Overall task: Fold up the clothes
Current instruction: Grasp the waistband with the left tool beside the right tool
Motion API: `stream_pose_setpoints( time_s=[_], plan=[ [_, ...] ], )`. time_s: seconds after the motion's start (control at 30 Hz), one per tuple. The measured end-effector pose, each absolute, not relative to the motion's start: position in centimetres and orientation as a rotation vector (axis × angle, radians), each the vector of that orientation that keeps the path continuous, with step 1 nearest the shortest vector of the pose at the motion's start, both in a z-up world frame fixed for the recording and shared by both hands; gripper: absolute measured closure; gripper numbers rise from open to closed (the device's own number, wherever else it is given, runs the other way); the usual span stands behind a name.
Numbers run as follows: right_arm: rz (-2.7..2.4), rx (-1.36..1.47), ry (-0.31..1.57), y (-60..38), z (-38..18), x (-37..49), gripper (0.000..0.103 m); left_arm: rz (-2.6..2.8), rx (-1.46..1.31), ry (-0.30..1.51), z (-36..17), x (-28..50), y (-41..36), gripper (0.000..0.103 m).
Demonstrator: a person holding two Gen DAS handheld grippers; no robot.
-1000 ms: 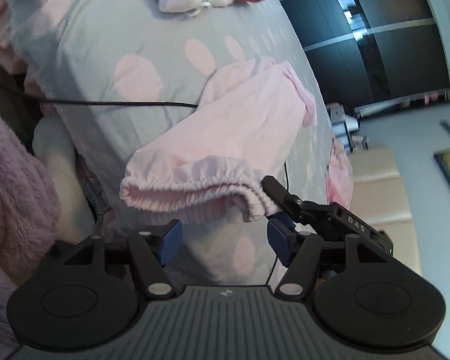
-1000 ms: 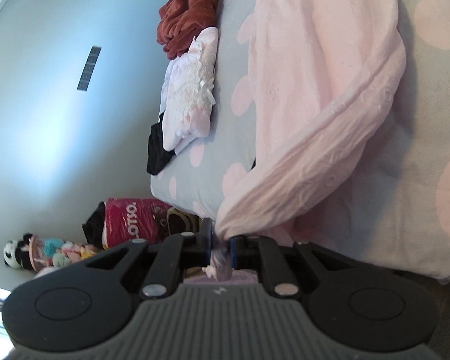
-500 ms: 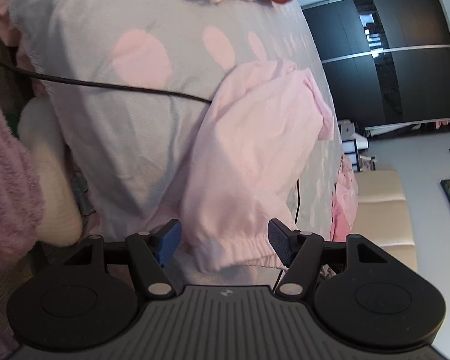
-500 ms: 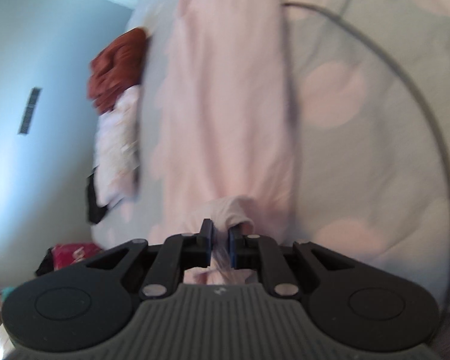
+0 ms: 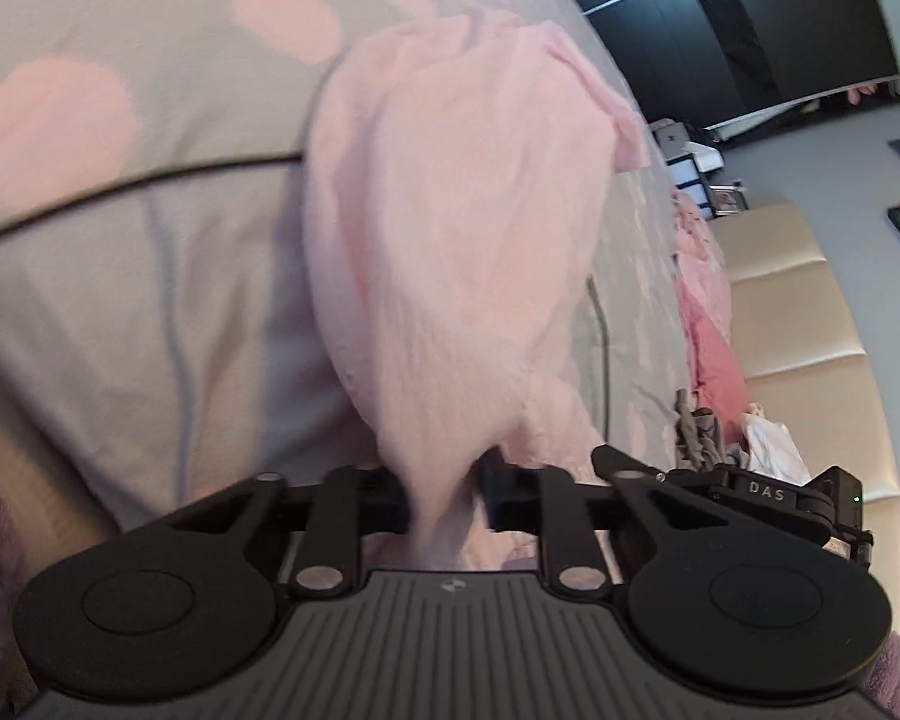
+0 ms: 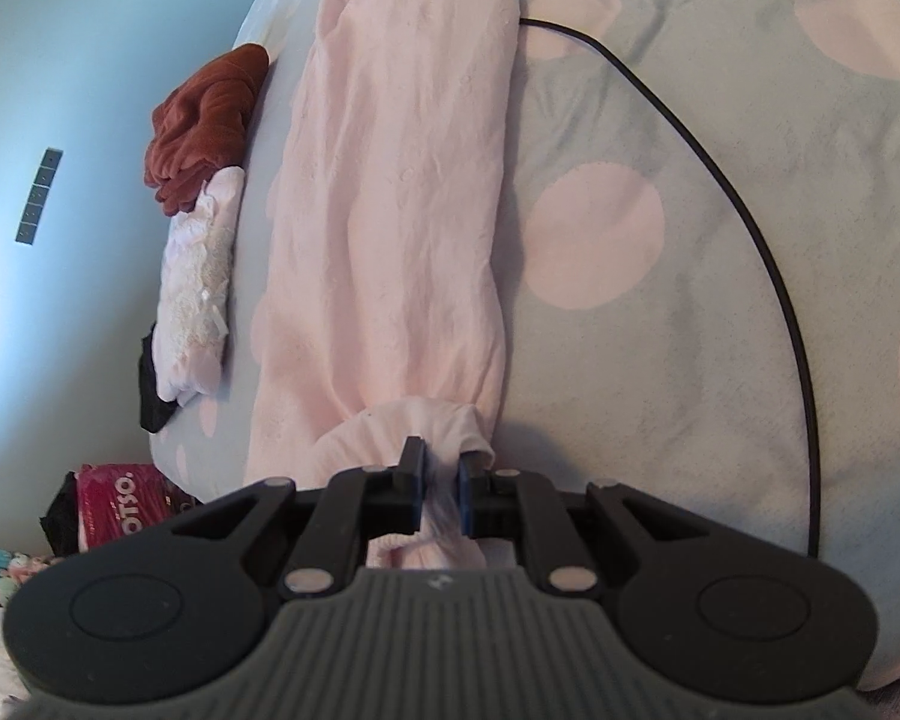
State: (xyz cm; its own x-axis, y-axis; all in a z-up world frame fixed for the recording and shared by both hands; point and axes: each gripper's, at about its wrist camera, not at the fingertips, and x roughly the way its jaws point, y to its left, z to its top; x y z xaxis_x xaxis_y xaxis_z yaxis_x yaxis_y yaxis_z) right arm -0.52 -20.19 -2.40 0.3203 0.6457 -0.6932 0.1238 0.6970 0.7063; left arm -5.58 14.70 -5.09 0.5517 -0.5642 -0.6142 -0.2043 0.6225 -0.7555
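A pale pink garment (image 5: 450,228) with an elastic waistband lies along a grey bedspread (image 5: 150,312) with pink dots. My left gripper (image 5: 447,495) is shut on the near end of the garment, and the cloth rises taut from its jaws. My right gripper (image 6: 439,489) is shut on the waistband of the same garment (image 6: 390,180), which stretches away from it over the bed (image 6: 720,300). The right gripper's black body (image 5: 768,495) shows just right of my left gripper.
A black cable (image 6: 768,252) curves over the bedspread right of the garment. A folded rust-red cloth (image 6: 210,114) and a white lace garment (image 6: 195,294) lie at the bed's left edge. Pink clothes (image 5: 705,324) lie by a cream headboard (image 5: 810,312).
My left gripper was open in front of the waistband; it has closed on the garment's near end. The right gripper kept its hold and the garment is pulled out straight.
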Motion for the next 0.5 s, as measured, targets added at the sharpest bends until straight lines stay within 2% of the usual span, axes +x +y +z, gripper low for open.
stream_pose_setpoints(
  time_s=[0.27,0.5],
  plan=[
    [0.428,0.831,1.121,-20.8,0.3,3.3,0.09,-0.302,-0.849,0.928,-0.4,2.6,16.1,0.096],
    [0.404,0.879,1.069,-20.9,0.1,8.9,0.09,-0.299,-0.828,0.951,-0.8,10.1,16.9,0.096]
  ],
)
